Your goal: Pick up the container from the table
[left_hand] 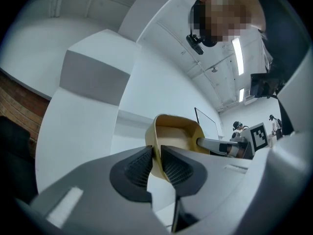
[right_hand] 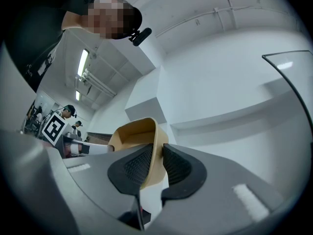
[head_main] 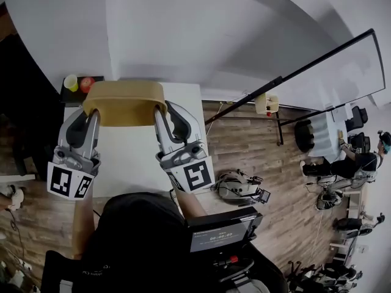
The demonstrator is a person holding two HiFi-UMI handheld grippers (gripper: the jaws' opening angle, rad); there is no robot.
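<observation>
A tan, round-cornered container (head_main: 125, 102) hangs in the air over the far part of the white table (head_main: 134, 163), held from both ends. My left gripper (head_main: 93, 113) is shut on its left wall, and my right gripper (head_main: 160, 113) is shut on its right wall. In the left gripper view the ribbed pads pinch the thin rim of the container (left_hand: 178, 131) at the left gripper (left_hand: 155, 163). In the right gripper view the container (right_hand: 132, 133) has its wall clamped the same way in the right gripper (right_hand: 157, 165). The container's inside looks empty.
A dark stand behind the table carries a yellow cup (head_main: 71, 82) and a red object (head_main: 87, 83). A black-framed board (head_main: 317, 66) leans to the right over wooden floor. Office chairs and a person (head_main: 360, 157) are at the far right. A screen device (head_main: 223, 234) hangs at my chest.
</observation>
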